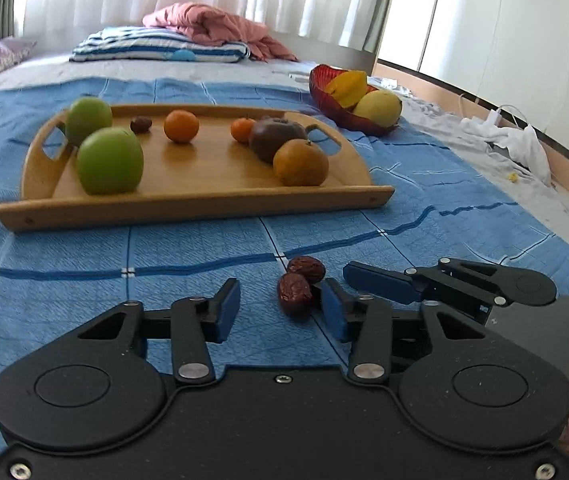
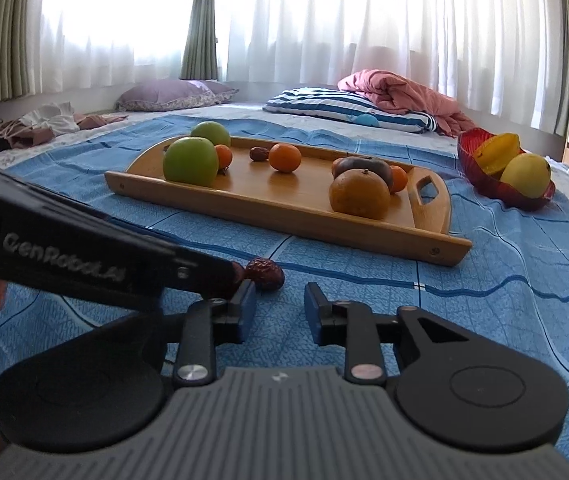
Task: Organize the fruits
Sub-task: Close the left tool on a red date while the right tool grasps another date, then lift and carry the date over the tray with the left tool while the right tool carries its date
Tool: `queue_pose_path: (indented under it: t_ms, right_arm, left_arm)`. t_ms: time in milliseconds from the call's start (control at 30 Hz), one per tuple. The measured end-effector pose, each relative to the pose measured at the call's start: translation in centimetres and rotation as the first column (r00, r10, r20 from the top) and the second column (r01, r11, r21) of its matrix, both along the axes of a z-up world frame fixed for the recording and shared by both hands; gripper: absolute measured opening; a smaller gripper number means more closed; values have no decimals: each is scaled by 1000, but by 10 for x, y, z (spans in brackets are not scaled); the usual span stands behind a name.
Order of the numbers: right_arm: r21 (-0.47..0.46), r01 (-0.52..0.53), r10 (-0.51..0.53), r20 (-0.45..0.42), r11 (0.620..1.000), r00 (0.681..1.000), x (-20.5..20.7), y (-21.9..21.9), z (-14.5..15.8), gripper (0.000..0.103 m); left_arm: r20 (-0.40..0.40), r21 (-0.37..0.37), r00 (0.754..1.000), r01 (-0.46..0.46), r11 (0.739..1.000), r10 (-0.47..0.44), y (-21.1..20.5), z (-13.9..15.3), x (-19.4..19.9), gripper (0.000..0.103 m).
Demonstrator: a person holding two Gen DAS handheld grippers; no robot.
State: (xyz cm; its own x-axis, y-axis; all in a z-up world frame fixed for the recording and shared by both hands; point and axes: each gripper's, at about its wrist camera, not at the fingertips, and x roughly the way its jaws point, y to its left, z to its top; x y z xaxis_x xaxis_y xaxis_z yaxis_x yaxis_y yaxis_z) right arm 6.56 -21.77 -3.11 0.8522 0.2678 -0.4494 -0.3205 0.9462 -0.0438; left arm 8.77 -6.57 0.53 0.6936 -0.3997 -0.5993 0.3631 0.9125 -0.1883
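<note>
While two dried dates (image 1: pixel 300 286) lie loose on the blanket (image 1: pixel 188 248), both the left gripper (image 1: pixel 280 312) and the right gripper (image 2: pixel 280 306) stand open and empty, apparently crowding one date for pickup.

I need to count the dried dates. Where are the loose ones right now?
Two dates lie touching on the blue blanket, in front of the wooden tray, between the left claw's open fingers beside its right finger.
</note>
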Motion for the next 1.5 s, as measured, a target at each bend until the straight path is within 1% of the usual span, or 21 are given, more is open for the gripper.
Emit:
queue_pose_path:
  t_ms: [67,133,167,200,267,300,400,500,600,733,867,967,1100,1233,1267,1333,1400,1500]
  right_arm:
    - [2,4,-4,-1,1000,1000,0,-1,0,49]
    - [7,6,-6,-3,1000,1000,0,-1,0,49]
    - [10,8,-8,-4,1000,1000,0,-1,0,49]
    - [12,7,-7,-5,1000,1000,0,-2,0,49]
    - [12,5,-5,-5,1000,1000,0,-1,0,51]
    - [12,0,0,-5,1000,1000,0,-2,-1,53]
    - [5,-6,6,-2,1000,1000,0,-1,-1,54]
    - [14,-5,5,-11,1000,1000,2,-1,0,54]
    - [47,23,-21,-33,999,999,6,-4,4,54]
    - [100,34,-29,-57,994,998,13,-1,8,54]
    - [83,12,-6,-69,997,998,18,12,5,54]
    - [60,13,-9,-57,998,998,16,16,2,54]
    - [87,29,-24,-63,996,998,17,13,3,54]
    - [113,49,-40,-81,992,996,23,12,4,54]
    - [121,52,-42,-84,991,996,24,12,4,53]
    - [124,56,-46,-85,991,995,25,13,3,47]
    - [117,53,-44,-81,992,996,25,14,1,38]
    - [115,56,-48,-68,992,997,23,14,-1,34]
  left_arm:
    - [-18,-5,1000,2,1000,-2,-1,-3,2,29]
    - [-43,-28,999,6,1000,-7,-1,-5,4,23]
    - [-52,-37,999,11,999,-13,-1,-5,5,18]
    - [-55,-41,998,8,999,-11,-1,-4,5,17]
    - [-33,-19,999,-10,1000,9,-3,-1,3,17]
    - [-12,2,1000,-23,1000,23,-3,1,1,17]
    - [52,80,996,-71,994,67,-1,6,-1,17]
    - [80,134,991,-118,984,108,4,6,0,17]
    - [98,164,985,-154,974,139,8,2,3,17]
    - [89,167,982,-178,970,165,15,-3,5,18]
    - [85,160,980,-193,968,181,20,-6,6,19]
    - [88,152,977,-208,966,196,23,-10,5,20]
    - [95,117,973,-219,969,208,25,-14,5,29]
    - [99,102,972,-224,969,214,24,-16,9,30]
    - [98,100,971,-226,969,217,24,-17,10,30]
    - [96,97,971,-228,969,219,23,-18,11,30]
    - [103,106,972,-223,969,212,22,-19,10,28]
    - [117,123,972,-219,968,205,19,-21,8,28]
